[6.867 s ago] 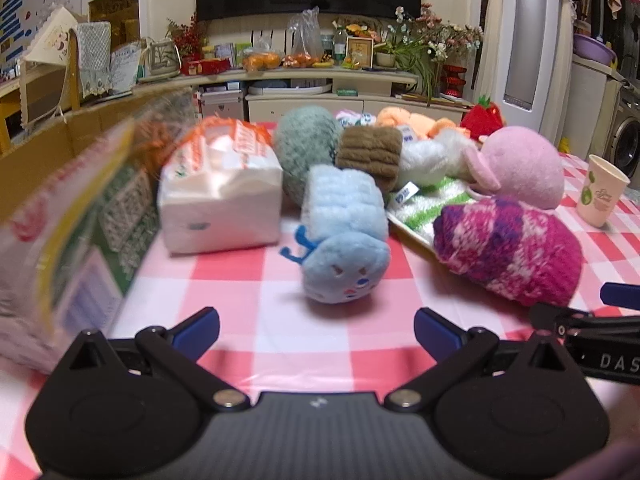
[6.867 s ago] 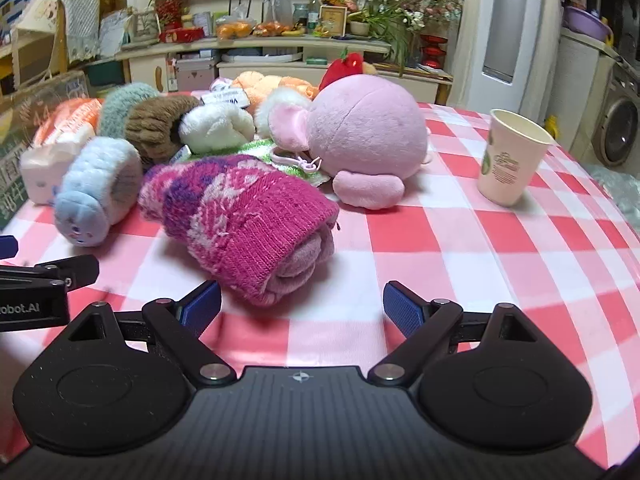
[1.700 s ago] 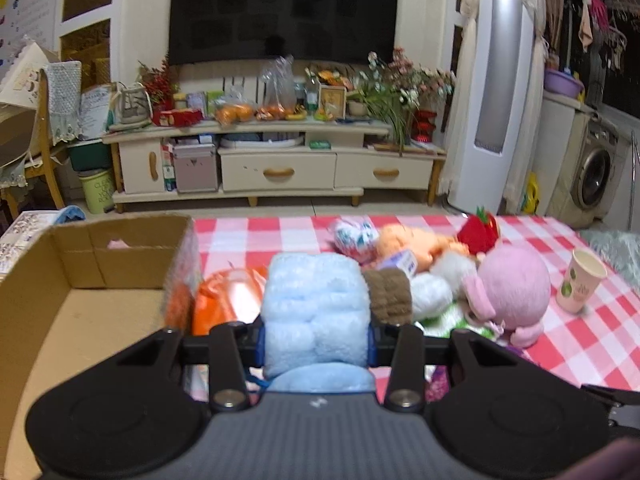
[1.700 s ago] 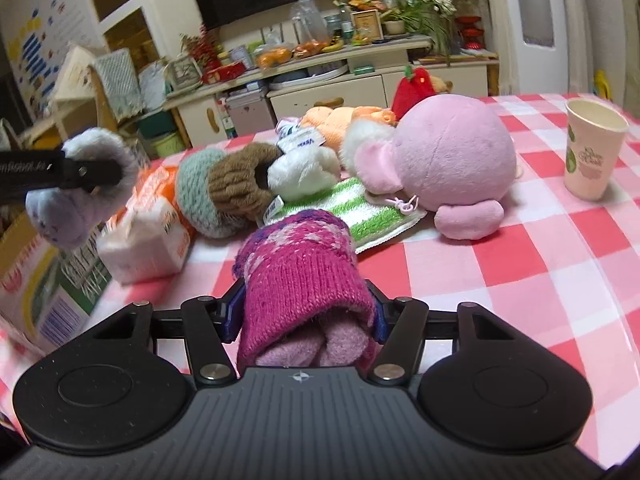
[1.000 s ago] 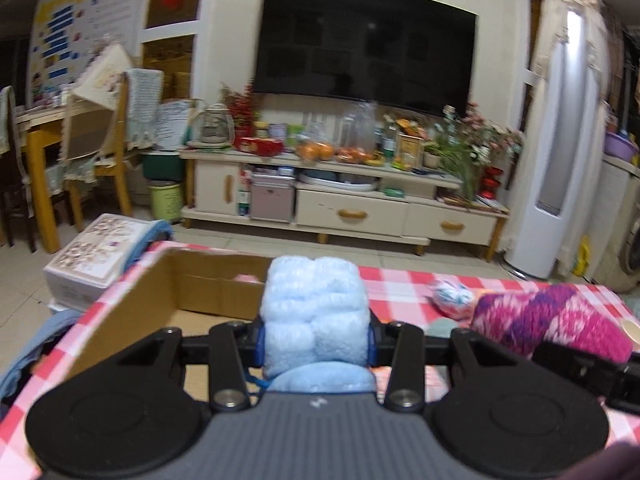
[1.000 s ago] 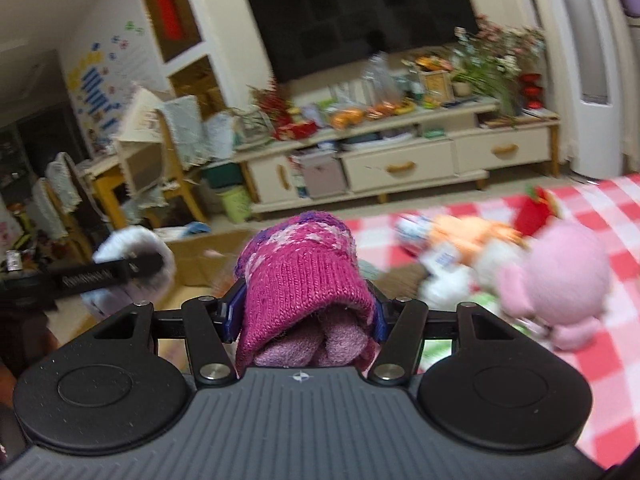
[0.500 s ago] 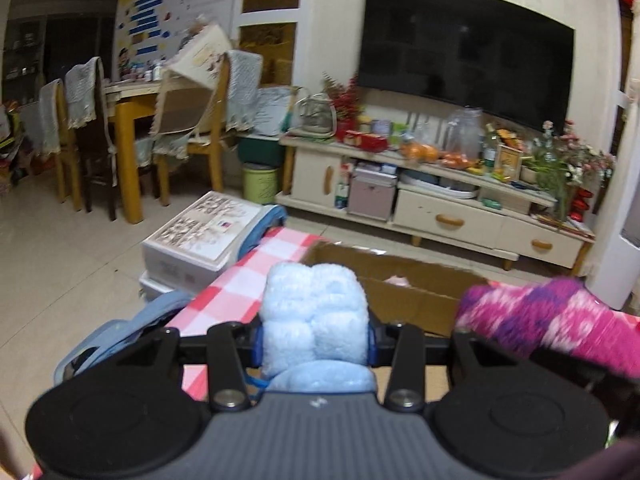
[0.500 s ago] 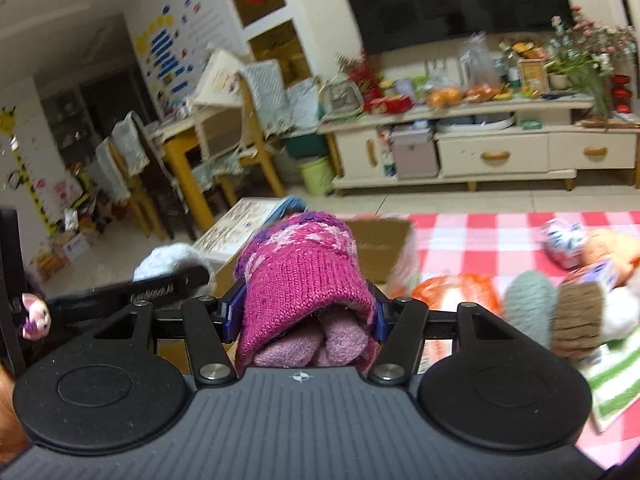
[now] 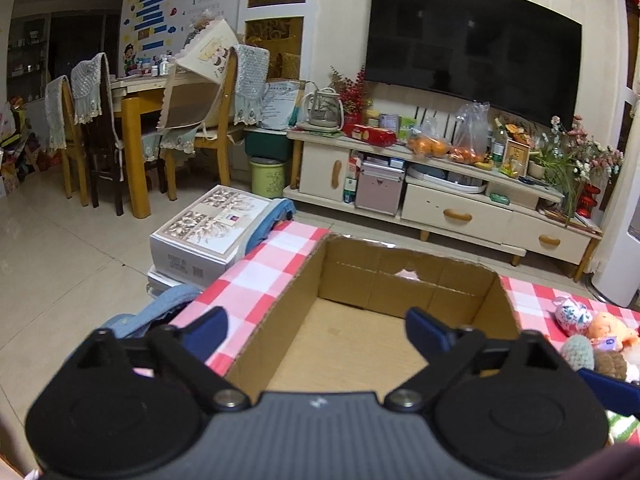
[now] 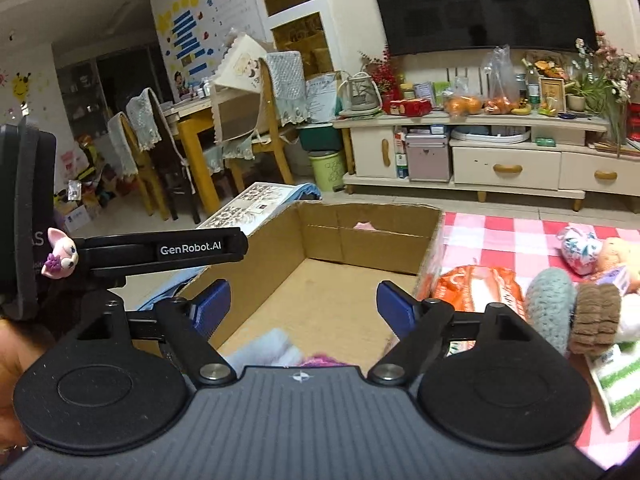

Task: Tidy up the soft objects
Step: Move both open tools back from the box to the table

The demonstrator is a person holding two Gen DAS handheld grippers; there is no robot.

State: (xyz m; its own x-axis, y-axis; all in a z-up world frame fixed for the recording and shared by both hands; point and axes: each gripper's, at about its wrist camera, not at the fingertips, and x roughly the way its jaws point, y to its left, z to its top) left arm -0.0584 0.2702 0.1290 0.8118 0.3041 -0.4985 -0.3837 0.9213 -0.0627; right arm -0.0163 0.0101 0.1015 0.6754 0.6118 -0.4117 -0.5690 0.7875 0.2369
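An open cardboard box (image 9: 404, 276) stands on the pink checked table. My left gripper (image 9: 318, 326) hangs over its near end, jaws opening wide with nothing between them. My right gripper (image 10: 303, 306) is beside it over the same box (image 10: 360, 236), jaws also opening and bare. Just beyond the right gripper's body, a pale blue plush (image 10: 268, 346) and a magenta knit hat (image 10: 320, 360) show blurred low in the box. In the right wrist view, the left gripper's finger (image 10: 160, 248) crosses at the left.
More soft things lie right of the box: an orange-and-white pack (image 10: 476, 284), a teal knit roll (image 10: 548, 300), a brown knit roll (image 10: 596, 316), a green striped cloth (image 10: 616, 376) and a patterned ball (image 9: 572, 316). The table's left edge (image 9: 224, 280) drops to the floor.
Both grippers have opened. The blue plush has left the left jaws and the magenta hat the right jaws; both now show down in the box.
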